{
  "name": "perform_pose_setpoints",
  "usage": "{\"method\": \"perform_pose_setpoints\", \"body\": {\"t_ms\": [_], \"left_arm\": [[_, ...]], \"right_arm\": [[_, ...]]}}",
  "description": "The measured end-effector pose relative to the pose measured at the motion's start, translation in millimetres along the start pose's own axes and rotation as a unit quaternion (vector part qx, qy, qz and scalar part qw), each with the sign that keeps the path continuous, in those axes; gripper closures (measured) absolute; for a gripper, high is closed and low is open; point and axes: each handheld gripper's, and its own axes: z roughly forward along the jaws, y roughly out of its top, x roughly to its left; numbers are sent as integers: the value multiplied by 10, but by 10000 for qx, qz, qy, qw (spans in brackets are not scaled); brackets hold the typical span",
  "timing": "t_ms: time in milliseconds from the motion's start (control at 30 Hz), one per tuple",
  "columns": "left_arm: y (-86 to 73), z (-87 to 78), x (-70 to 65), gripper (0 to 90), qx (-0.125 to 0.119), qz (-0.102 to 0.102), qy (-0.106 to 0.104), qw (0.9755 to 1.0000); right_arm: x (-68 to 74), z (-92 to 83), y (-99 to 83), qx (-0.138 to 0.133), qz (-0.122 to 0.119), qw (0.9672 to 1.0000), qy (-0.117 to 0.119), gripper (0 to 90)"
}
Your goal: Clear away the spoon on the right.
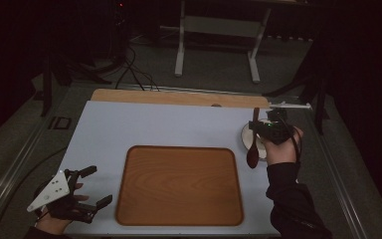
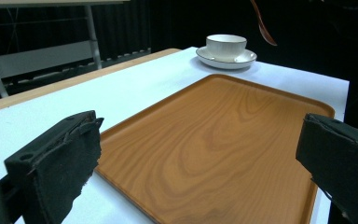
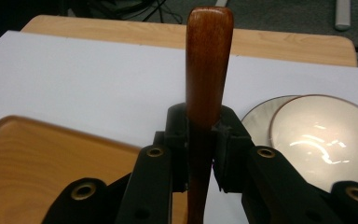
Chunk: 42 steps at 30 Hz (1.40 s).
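My right gripper is shut on a dark wooden spoon, holding it by the handle above the table at the right. The spoon's handle points away between the closed jaws of the right gripper. Just beside it a white bowl stands on a white saucer. A wooden tray lies bare in the middle. My left gripper rests open at the tray's left side, nothing between its jaws. From the left gripper I see the tray, bowl and hanging spoon.
A pale sheet covers the tabletop, whose wooden far edge shows behind it. On the floor beyond stand a white table frame and some cables. The surroundings are dark.
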Motion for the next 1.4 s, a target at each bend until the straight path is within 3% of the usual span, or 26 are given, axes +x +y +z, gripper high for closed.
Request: {"method": "perform_pose_setpoints", "body": {"t_ms": [367,700,1133,1300,1400], "left_arm": [[0,-2,-3,0,-5,9,3,10000],[1,-7,-4,0,-12,11,7,10000],[2,-9,-6,0,-23,8,9,10000],[3,-7,-4,0,-25,8,6,10000],[3,-5,-5,0,-20,15,4,10000]], "right_arm": [[217,13,-219,57,65,9997,237,776],[431,126,-429,296,95,9985,454,776],[654,246,-635,566,151,9968,548,776],[694,312,-780,678,345,9952,614,775],[734,359,-866,782,343,9946,587,776]]}}
